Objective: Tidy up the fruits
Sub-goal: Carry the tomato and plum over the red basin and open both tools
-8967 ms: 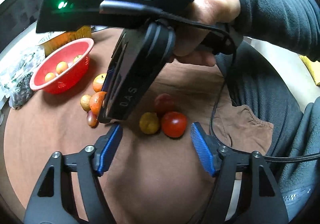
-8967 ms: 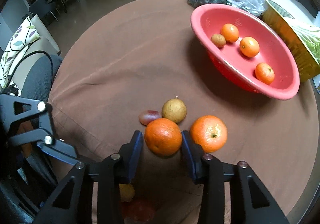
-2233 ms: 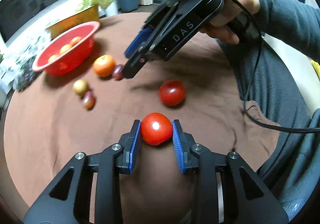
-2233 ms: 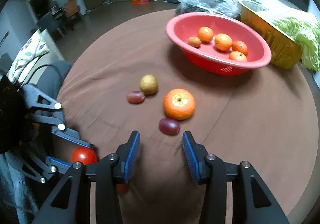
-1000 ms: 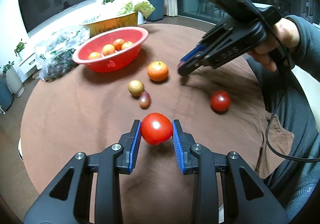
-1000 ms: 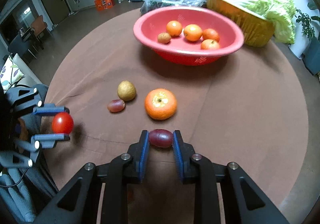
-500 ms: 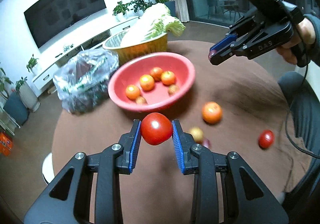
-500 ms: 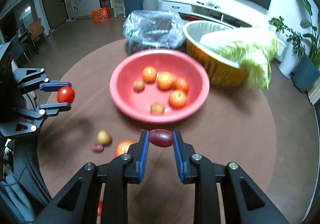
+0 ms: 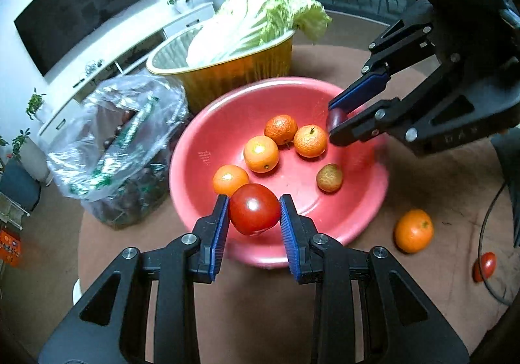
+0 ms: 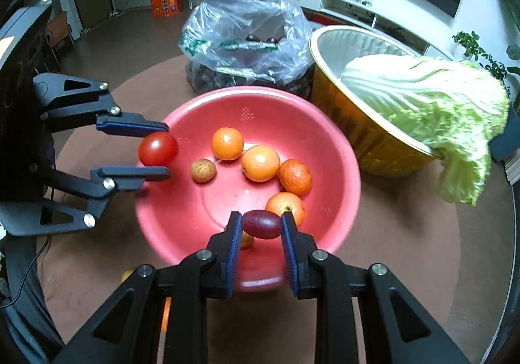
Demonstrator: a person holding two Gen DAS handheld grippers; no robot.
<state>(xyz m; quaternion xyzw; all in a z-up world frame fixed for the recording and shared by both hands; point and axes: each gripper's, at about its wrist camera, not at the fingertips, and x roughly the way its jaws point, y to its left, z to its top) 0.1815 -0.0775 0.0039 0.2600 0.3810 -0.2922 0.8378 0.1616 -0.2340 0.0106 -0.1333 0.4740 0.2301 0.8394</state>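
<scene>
From the left wrist view, the left gripper (image 9: 254,211) squeezes a red tomato (image 9: 254,208) between its blue pads. The tomato hangs over the near edge of the red bowl (image 9: 357,218). Four oranges (image 9: 261,153) and one small brown fruit (image 9: 329,177) sit inside the bowl. The right gripper (image 9: 336,119) reaches in from the right, pinching a dark purple fruit (image 9: 338,117) above the bowl's far side. Some letters show on the side of that gripper, but they are too faint to read. On the brown desk (image 9: 438,175) to the right of the bowl lie one more orange (image 9: 413,231) and another tomato (image 9: 485,266). Behind the bowl stands a gold tub (image 9: 234,71) with a big cabbage (image 9: 256,23) in it, and a clear plastic bag (image 9: 113,133) sits to the left.

From the right wrist view, the right gripper (image 10: 261,227) is closed on the dark purple fruit (image 10: 261,224), held over the near side of the red bowl (image 10: 338,143). The left gripper (image 10: 164,148) comes in from the left with the red tomato (image 10: 158,148) between its pads, over the bowl's left rim. The oranges (image 10: 227,143) and the small brown fruit (image 10: 203,170) rest in the bowl. The plastic bag (image 10: 247,36) has green marks on it, but no words can be read. The gold tub (image 10: 373,143) and cabbage (image 10: 432,104) are on the right.
</scene>
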